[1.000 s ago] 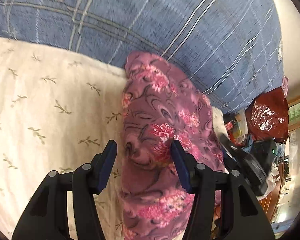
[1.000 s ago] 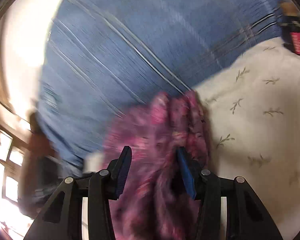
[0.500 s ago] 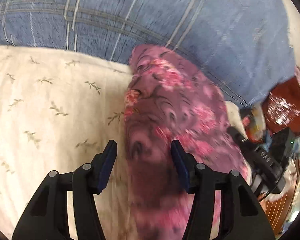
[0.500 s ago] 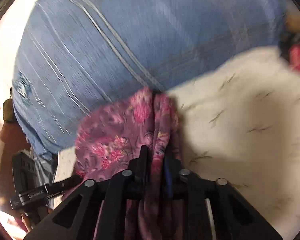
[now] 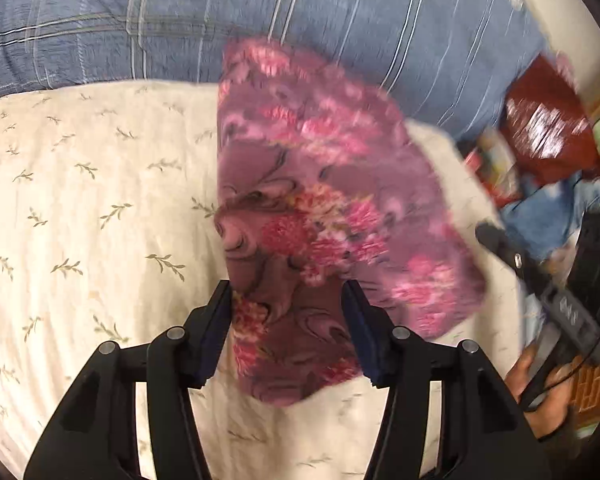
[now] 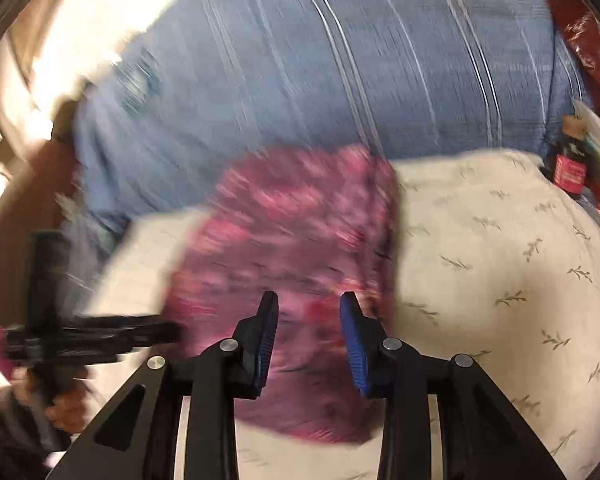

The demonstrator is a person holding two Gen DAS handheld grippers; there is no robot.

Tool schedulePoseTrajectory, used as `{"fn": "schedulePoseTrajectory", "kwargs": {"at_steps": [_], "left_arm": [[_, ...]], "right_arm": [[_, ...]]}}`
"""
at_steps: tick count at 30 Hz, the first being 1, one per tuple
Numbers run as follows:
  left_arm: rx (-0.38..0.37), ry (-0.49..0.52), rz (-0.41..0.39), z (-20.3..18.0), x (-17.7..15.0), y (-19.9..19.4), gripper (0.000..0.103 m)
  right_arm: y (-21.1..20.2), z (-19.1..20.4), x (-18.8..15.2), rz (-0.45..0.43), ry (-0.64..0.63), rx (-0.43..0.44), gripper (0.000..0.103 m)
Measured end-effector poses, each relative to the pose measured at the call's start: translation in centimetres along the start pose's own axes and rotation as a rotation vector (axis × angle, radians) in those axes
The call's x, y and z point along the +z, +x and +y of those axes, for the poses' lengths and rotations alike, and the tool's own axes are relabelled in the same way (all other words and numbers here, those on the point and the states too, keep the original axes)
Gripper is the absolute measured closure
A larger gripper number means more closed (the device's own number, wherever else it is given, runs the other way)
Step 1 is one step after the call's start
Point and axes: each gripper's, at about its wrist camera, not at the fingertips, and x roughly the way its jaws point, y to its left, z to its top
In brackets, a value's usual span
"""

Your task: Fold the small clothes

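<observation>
Garment: purple floral cloth point(image 5: 324, 216), small, lying on cream leaf-print quilt point(image 5: 80, 220), far edge against blue plaid pillow point(image 5: 340, 20). Left tongs point(image 5: 286, 332) spread, cloth's near end lies between the pads, no pinch visible; cloth fans out ahead and to their right. Right tongs point(image 6: 309, 340), seen in the right wrist view, have just been opening after a brief close, now part-spread; cloth point(image 6: 300, 240) sits under and ahead of them, apparently released, heavy blur so contact with pads is not certain. Quilt point(image 6: 500, 280) runs to right of right tongs, pillow point(image 6: 300, 80) beyond the cloth. Right tongs also show at lower right of left view point(image 5: 556, 300), a hand under them. Red plastic bag point(image 5: 548, 132) and clutter far right of left tongs.

Risks, judged: thin slippery fabric, fold looks loose and uneven, could spring open once both tongs are off it. Fast hand motion may drag a layer off with a pad. Soft quilt gives under pressure, so a pinch could catch quilt along with cloth. Cloth sits near quilt's edge on right-tongs side, so a push could slide it off.
</observation>
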Motion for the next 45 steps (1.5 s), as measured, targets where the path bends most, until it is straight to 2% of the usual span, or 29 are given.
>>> {"fn": "schedulePoseTrajectory", "kwargs": {"at_steps": [2, 4, 5, 6, 7, 8, 10, 12, 14, 17, 18, 19, 20, 21, 23, 24, 26, 27, 30, 32, 34, 35, 36, 37, 38, 39, 40, 42, 45], "left_arm": [[0.029, -0.012, 0.019, 0.4, -0.5, 0.6, 0.048], [0.051, -0.026, 0.08, 1.5, -1.5, 2.1, 0.048], [0.043, -0.011, 0.045, 1.4, -1.9, 1.6, 0.048], [0.041, -0.002, 0.043, 1.1, -1.9, 1.1, 0.048], [0.009, 0.0, 0.053, 0.9, -1.9, 0.4, 0.048], [-0.084, -0.007, 0.041, 1.0, -1.6, -0.8, 0.048], [-0.166, -0.044, -0.009, 1.6, -0.6, -2.5, 0.048], [-0.212, -0.089, -0.073, 1.8, 1.5, -3.8, 0.04], [-0.159, -0.087, -0.108, 1.7, 4.1, -3.2, 0.039], [-0.069, -0.062, -0.076, 1.7, 6.1, 0.4, 0.039], [-0.013, -0.047, -0.056, 1.5, 6.1, 2.0, 0.039], [0.061, -0.021, -0.029, 1.5, 5.8, 3.4, 0.033], [0.072, -0.008, 0.002, 1.7, 5.5, 4.8, 0.031], [0.041, -0.036, -0.004, 2.5, 5.2, 5.0, 0.03], [-0.074, -0.13, -0.001, 4.2, 5.5, 4.0, 0.031], [-0.114, -0.161, -0.007, 4.9, 5.6, 3.5, 0.031], [-0.212, -0.236, -0.074, 6.9, 6.0, 1.7, 0.031], [-0.229, -0.266, -0.086, 7.7, 6.3, 1.4, 0.03], [-0.24, -0.309, -0.039, 9.2, 7.3, 2.6, 0.03], [-0.265, -0.316, 0.017, 8.9, 7.7, 4.5, 0.03], [-0.315, -0.305, 0.096, 8.5, 8.0, 5.9, 0.027], [-0.326, -0.277, 0.108, 7.4, 8.0, 6.9, 0.023], [-0.307, -0.244, 0.083, 7.0, 8.2, 6.3, 0.017], [-0.273, -0.201, 0.075, 5.9, 8.4, 6.3, 0.017], [-0.22, -0.167, 0.073, 4.8, 8.4, 6.3, 0.018], [-0.204, -0.161, 0.058, 4.4, 8.4, 6.2, 0.029], [-0.186, -0.153, 0.04, 4.2, 8.3, 5.7, 0.051], [-0.186, -0.151, 0.02, 4.1, 8.2, 4.8, 0.068], [-0.205, -0.16, 0.012, 4.3, 7.2, 2.9, 0.072]], "right_arm": [[-0.3, -0.6, -1.3, 0.022, 0.02, 0.036, 0.066], [2.1, -1.0, -3.2, 0.143, -0.001, -0.045, 0.067], [3.1, -1.2, -4.3, 0.179, -0.024, -0.07, 0.068], [2.4, -0.8, -4.5, 0.129, -0.049, -0.07, 0.066], [2.1, -0.3, -4.0, 0.15, -0.04, -0.067, 0.065], [1.7, -0.4, -3.6, 0.154, -0.026, -0.056, 0.063], [0.6, -0.4, -1.8, 0.073, 0.011, 0.015, 0.063], [0.0, -0.4, 0.3, -0.016, 0.049, 0.068, 0.055], [1.1, -0.3, 1.6, -0.042, 0.06, 0.058, 0.055], [4.0, -1.5, 2.7, -0.032, 0.073, 0.036, 0.055], [5.5, -2.2, 2.4, 0.007, 0.077, 0.017, 0.058], [6.2, -3.2, 2.1, 0.057, 0.08, -0.006, 0.059], [7.6, -3.6, 1.4, 0.105, 0.08, -0.02, 0.059], [7.3, -3.6, 1.3, 0.056, 0.054, -0.018, 0.059], [6.5, -3.5, 1.8, 0.081, 0.05, -0.001, 0.059], [5.6, -4.0, 2.3, 0.052, 0.078, 0.029, 0.057], [3.9, -6.0, 3.0, -0.032, 0.169, 0.054, 0.051], [3.7, -7.8, 3.4, -0.037, 0.242, 0.071, 0.042], [5.5, -10.9, 3.3, 0.055, 0.347, 0.093, 0.041], [7.4, -11.4, 2.6, 0.118, 0.37, 0.157, 0.041], [8.2, -10.5, 2.7, 0.096, 0.31, 0.224, 0.041], [9.1, -10.0, 2.6, 0.125, 0.313, 0.294, 0.04], [9.8, -9.4, 2.7, 0.137, 0.295, 0.288, 0.04], [10.1, -8.8, 2.8, 0.138, 0.262, 0.255, 0.041], [10.3, -8.0, 3.0, 0.142, 0.219, 0.208, 0.044], [10.2, -7.7, 3.0, 0.14, 0.201, 0.175, 0.057], [9.9, -7.4, 2.9, 0.137, 0.184, 0.134, 0.072], [8.7, -7.3, 2.5, 0.11, 0.173, 0.086, 0.079], [6.3, -6.0, 1.6, 0.065, 0.182, 0.075, 0.081]]}}
